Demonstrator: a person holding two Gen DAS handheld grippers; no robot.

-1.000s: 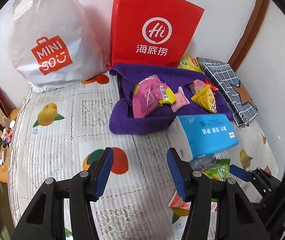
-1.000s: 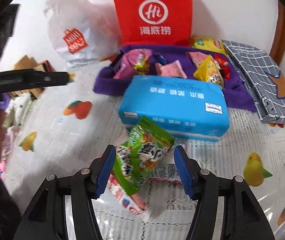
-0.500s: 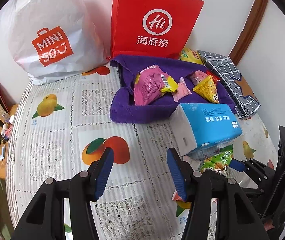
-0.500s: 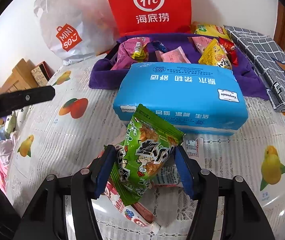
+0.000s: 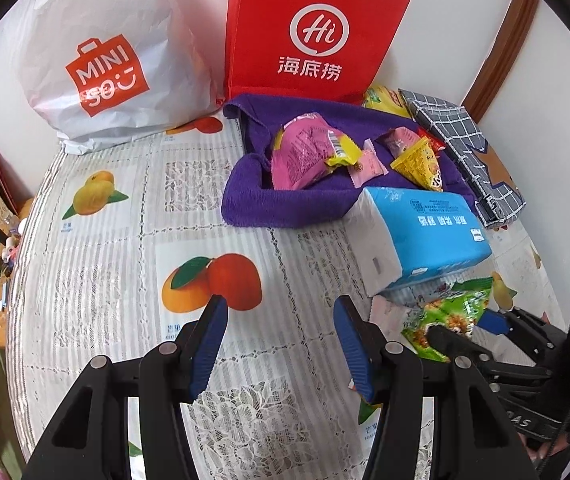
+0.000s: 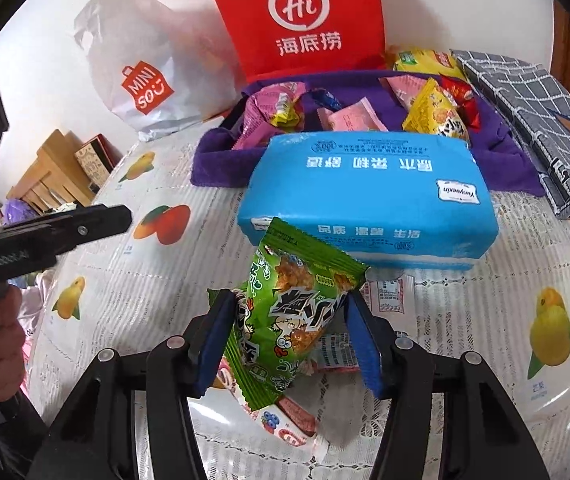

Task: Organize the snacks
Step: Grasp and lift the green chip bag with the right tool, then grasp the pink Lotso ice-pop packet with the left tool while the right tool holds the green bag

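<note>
Green foil snack packet (image 6: 291, 316), printed with a cartoon chicken and bold black characters, is clenched upright between the jaws of the right gripper (image 6: 287, 336), its long axis tilted far-right, just near a blue tissue pack (image 6: 369, 196) labelled "Yunyuexin". The left gripper (image 5: 281, 344) hangs released over the fruit-print tabletop (image 5: 105, 280). A red "Hi" bag (image 6: 301, 16) stands far.

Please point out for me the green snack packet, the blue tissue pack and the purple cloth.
green snack packet (image 6: 293, 312), right wrist view, on its printed front.
blue tissue pack (image 6: 369, 184), right wrist view, on its top face.
purple cloth (image 5: 285, 204), left wrist view, on its near rolled edge.
</note>
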